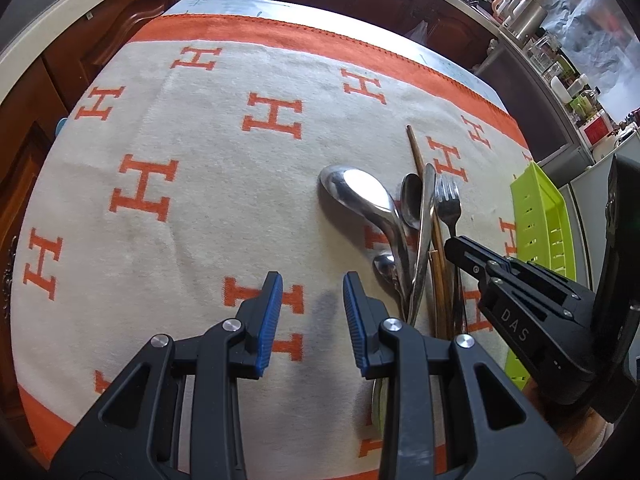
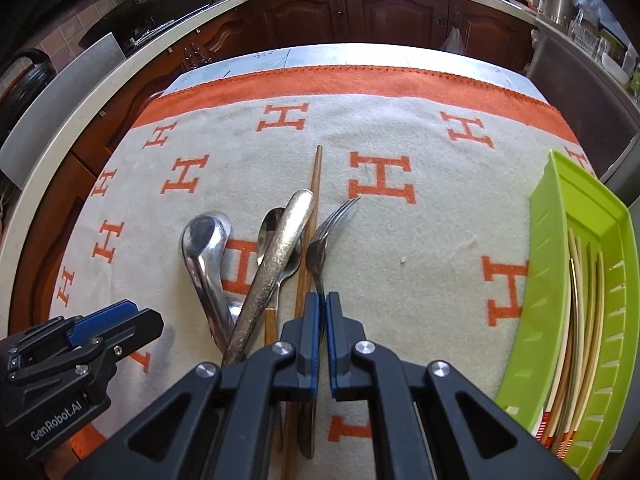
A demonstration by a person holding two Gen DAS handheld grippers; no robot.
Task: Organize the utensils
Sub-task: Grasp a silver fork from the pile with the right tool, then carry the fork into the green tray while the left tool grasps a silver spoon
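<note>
A pile of utensils lies on the H-patterned cloth point(image 2: 400, 224): a steel ladle point(image 2: 202, 248), a small spoon point(image 2: 272, 224), a hammered steel handle point(image 2: 276, 256), a wooden chopstick point(image 2: 314, 188) and a fork point(image 2: 326, 232). My right gripper point(image 2: 323, 308) is shut on the fork's handle, low over the cloth. My left gripper point(image 1: 312, 292) is open and empty, just left of the pile; the ladle point(image 1: 356, 192) and fork point(image 1: 448, 200) lie to its right. A green basket point(image 2: 560, 248) at the right holds several chopsticks point(image 2: 576, 320).
The cloth-covered table ends at its far edge point(image 2: 340, 56), with dark wooden cabinets point(image 2: 360, 16) and a countertop behind. The green basket point(image 1: 536, 208) stands at the table's right edge. Kitchen jars and a kettle point(image 1: 528, 12) stand on the counter far right.
</note>
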